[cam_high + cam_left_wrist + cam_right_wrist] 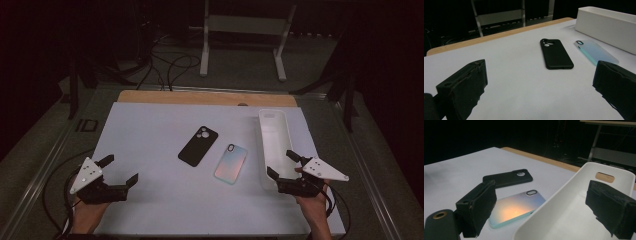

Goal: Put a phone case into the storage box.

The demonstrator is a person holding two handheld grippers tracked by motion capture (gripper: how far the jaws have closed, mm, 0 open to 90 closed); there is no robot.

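Note:
A black phone case (198, 145) (556, 53) (507, 178) lies flat near the middle of the white table. Just right of it rests an iridescent pastel phone case (230, 163) (596, 52) (515, 207). A long white tray (274, 145) (606, 25) (564, 202) stands at the right. My left gripper (119, 171) (541, 87) is open at the front left, well short of the black case, with nothing between its jaws. My right gripper (281, 165) (541, 207) is open, hovering over the near end of the tray.
The white mat (150, 200) covers a wooden table whose far edge (205, 97) shows bare. Beyond it stand a white metal frame (245, 40) and loose cables (170, 65) on the floor. Bare mat lies between my two grippers.

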